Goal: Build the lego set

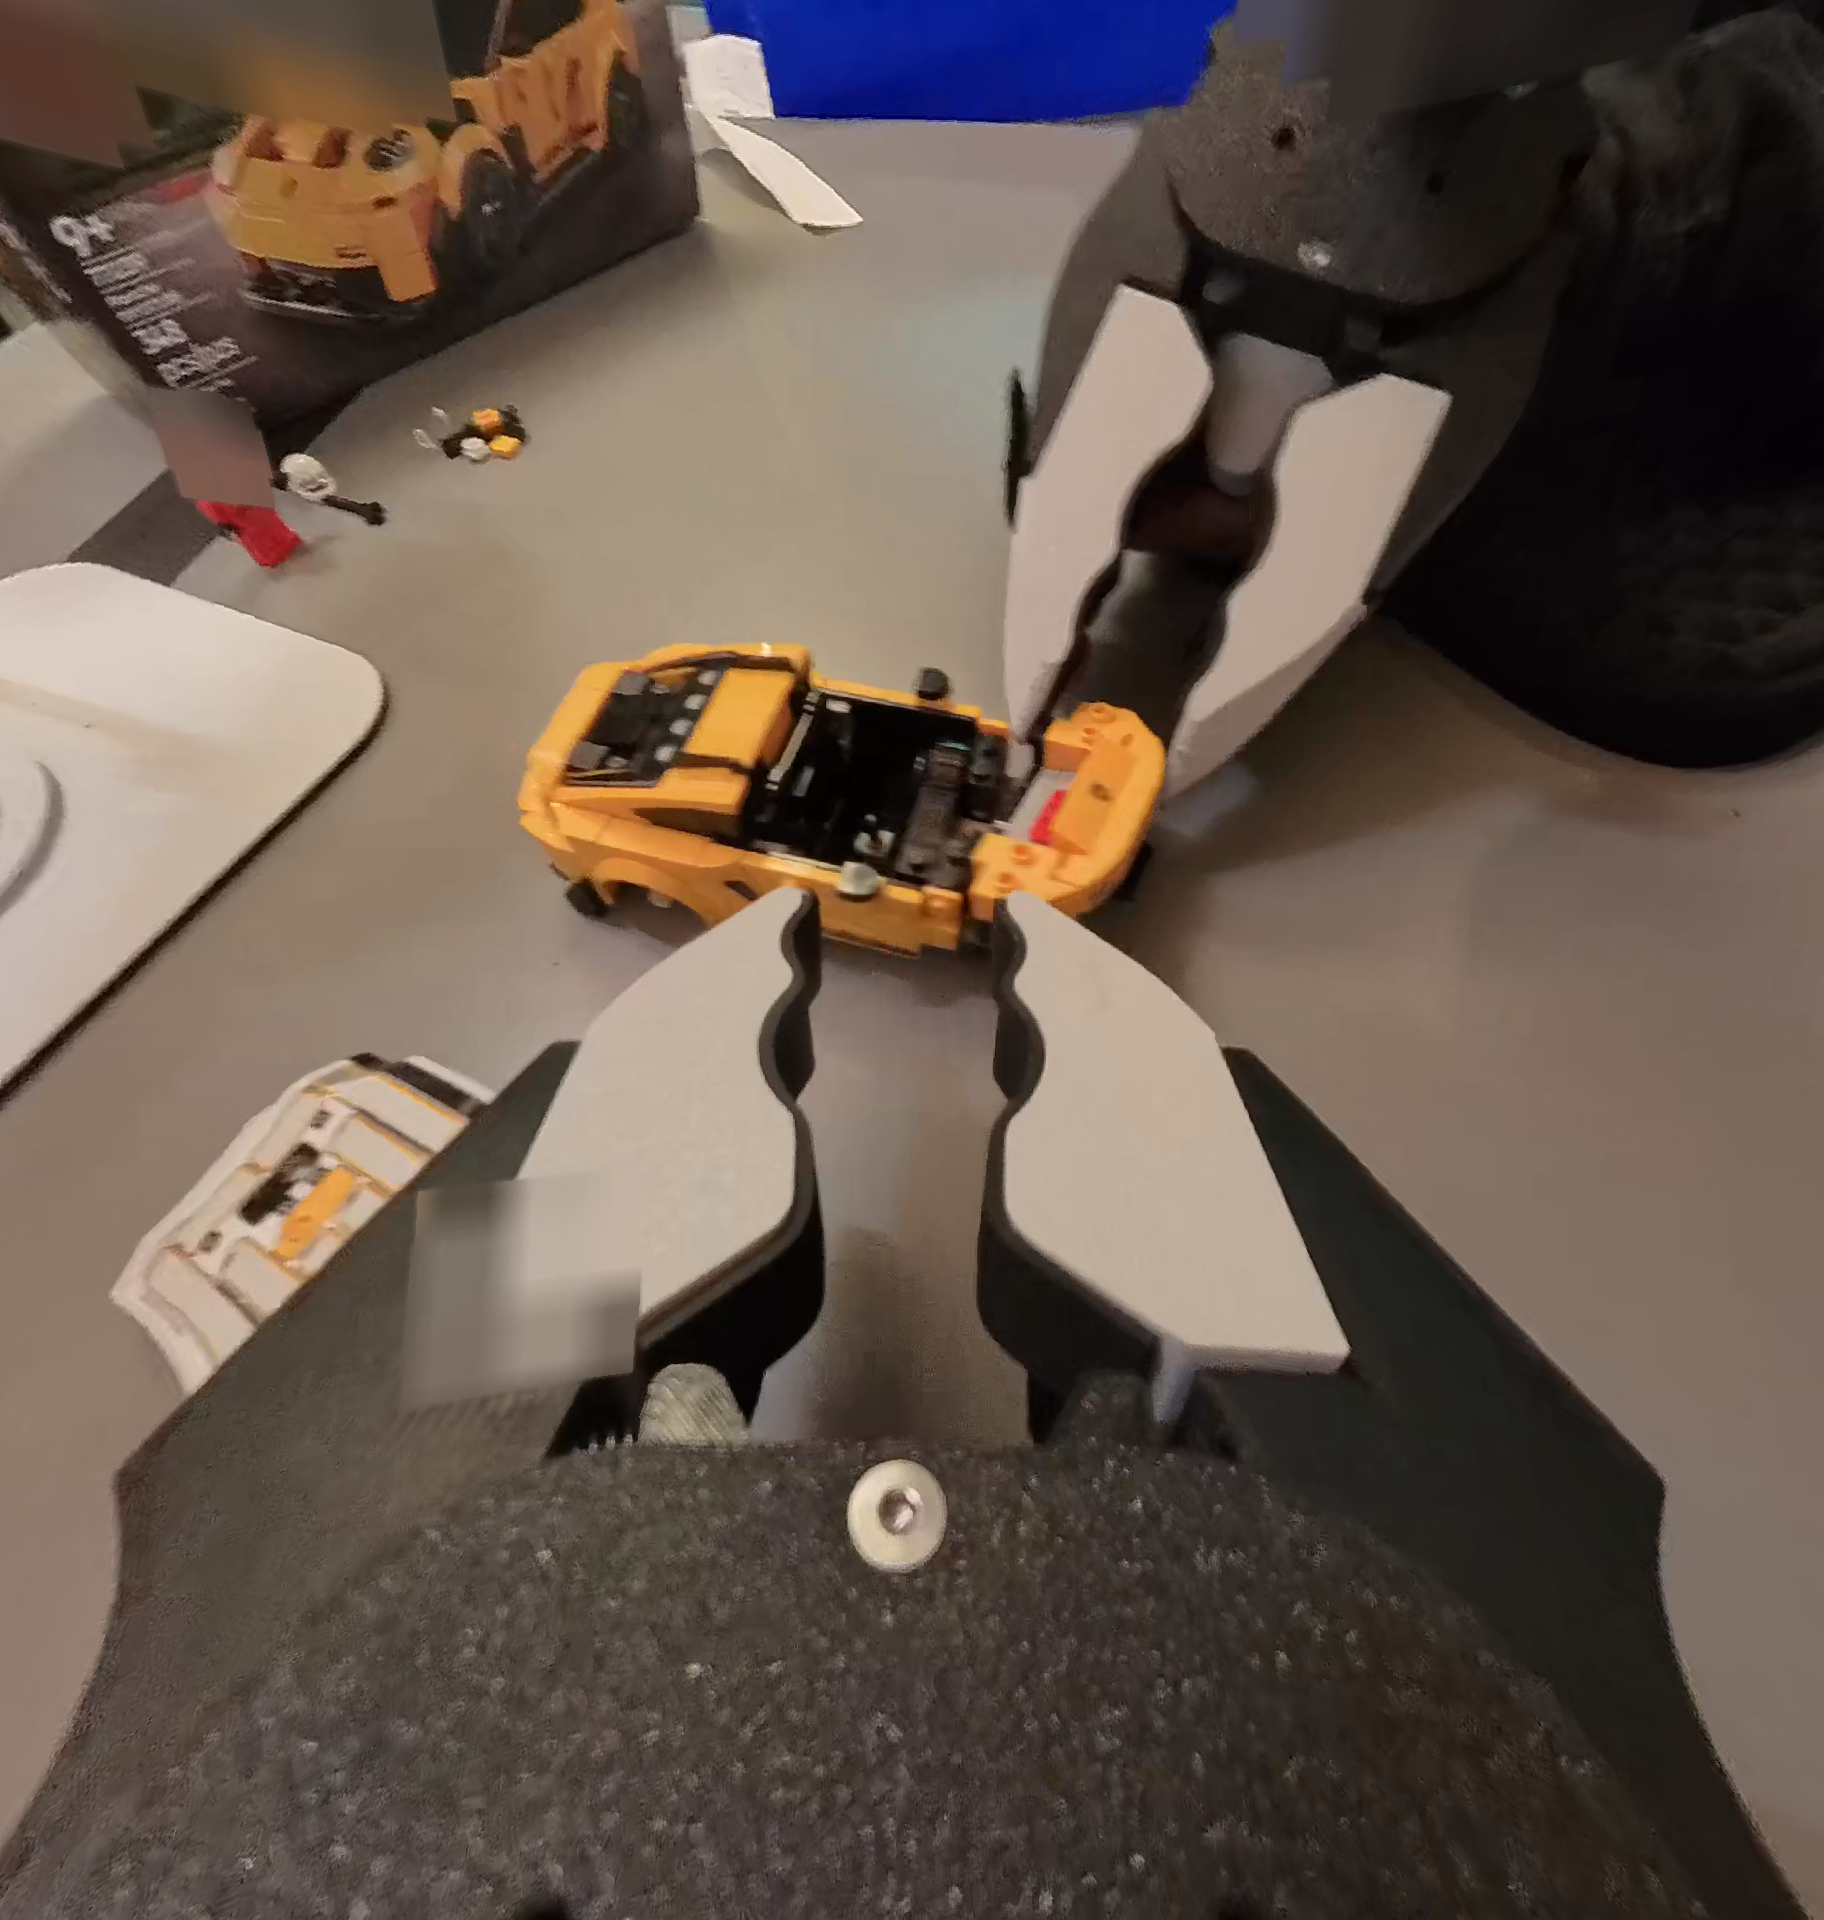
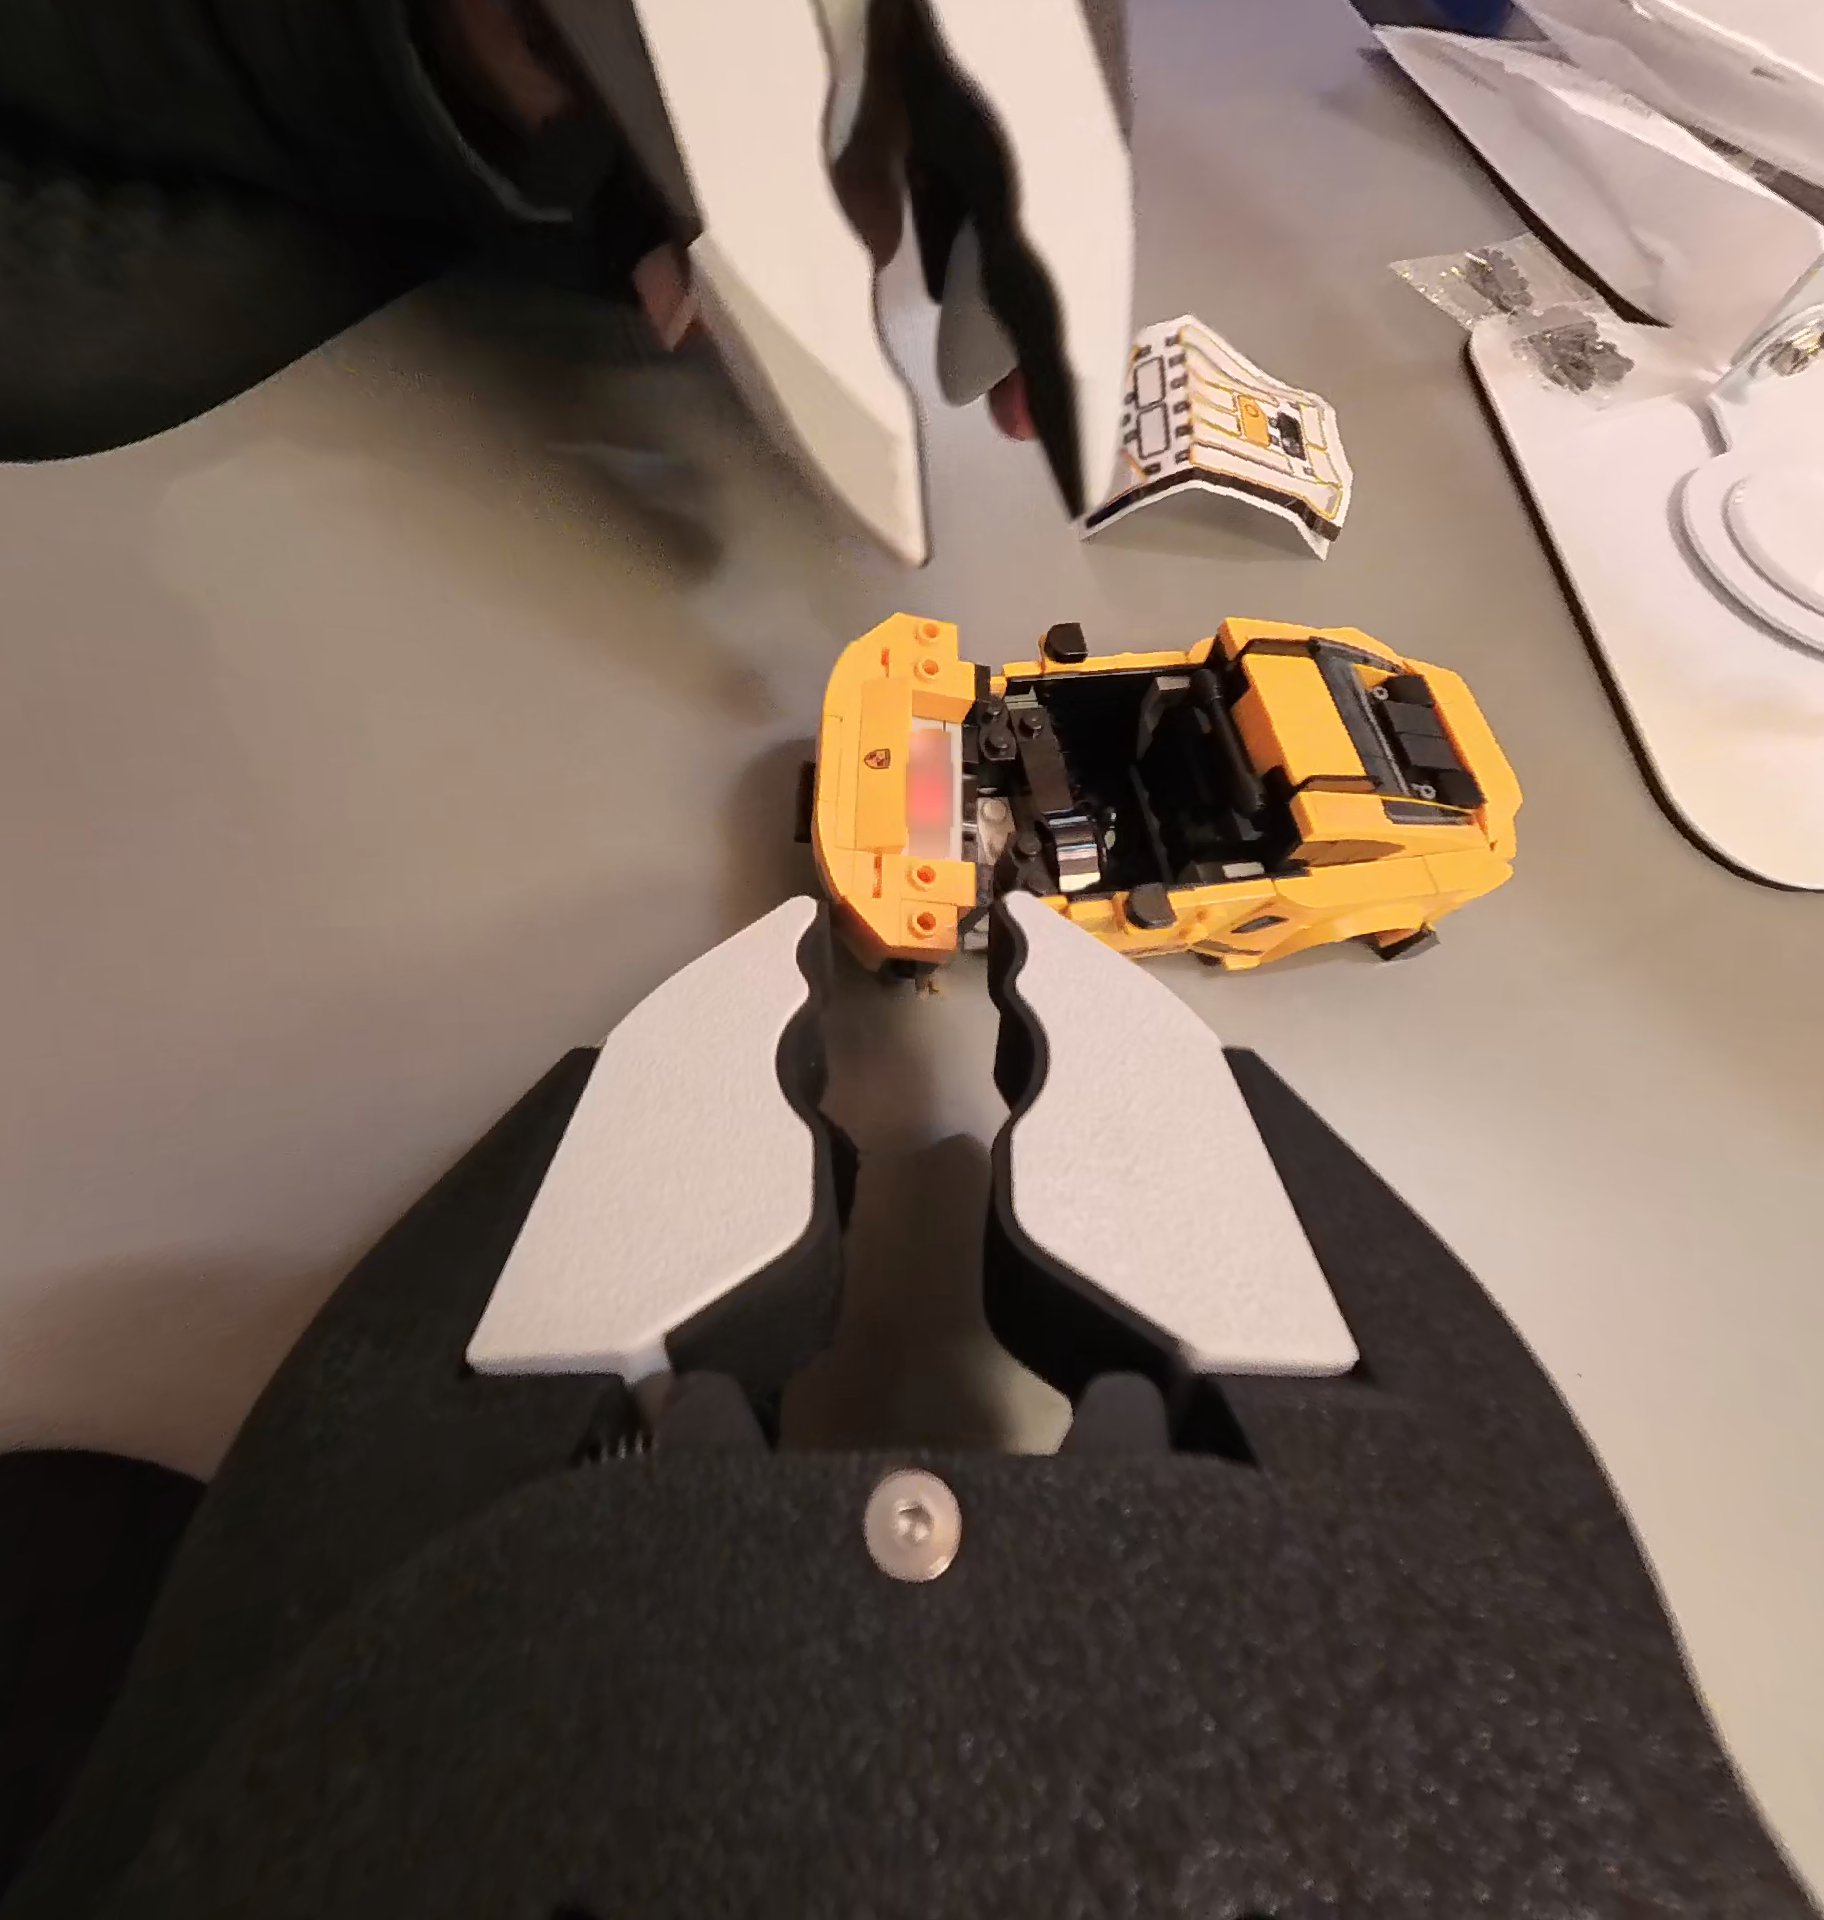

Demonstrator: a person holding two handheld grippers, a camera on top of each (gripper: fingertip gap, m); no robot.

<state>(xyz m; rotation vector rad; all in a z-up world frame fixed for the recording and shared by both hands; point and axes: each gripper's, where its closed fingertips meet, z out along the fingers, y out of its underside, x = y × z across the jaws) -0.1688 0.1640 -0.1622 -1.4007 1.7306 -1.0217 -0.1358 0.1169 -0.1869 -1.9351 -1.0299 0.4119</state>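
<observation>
Clearly the build is well along: the yellow toy car [image 1: 835,795] sits on the grey surface [image 1: 1407,1039] with its body, bonnet and engine cover assembled, yet the cabin is roofless, studs on the front corners are bare, and no wheels seem to be fitted, though the arches are hard to read. A few loose pieces [image 1: 482,436] lie near the box [image 1: 368,208], well apart from the car, and the sticker sheet [image 2: 1225,431] rests beside it, so the roof, wheels and decals probably remain to do. The left hand-held gripper [image 1: 903,909] hovers just beside the car's flank, fingers spread and empty. The right hand-held gripper [image 2: 903,914] is likewise spread and holds nothing, its tips at the car's front corner, perhaps touching it. A white tray [image 2: 1614,644] lies off to one side.
</observation>
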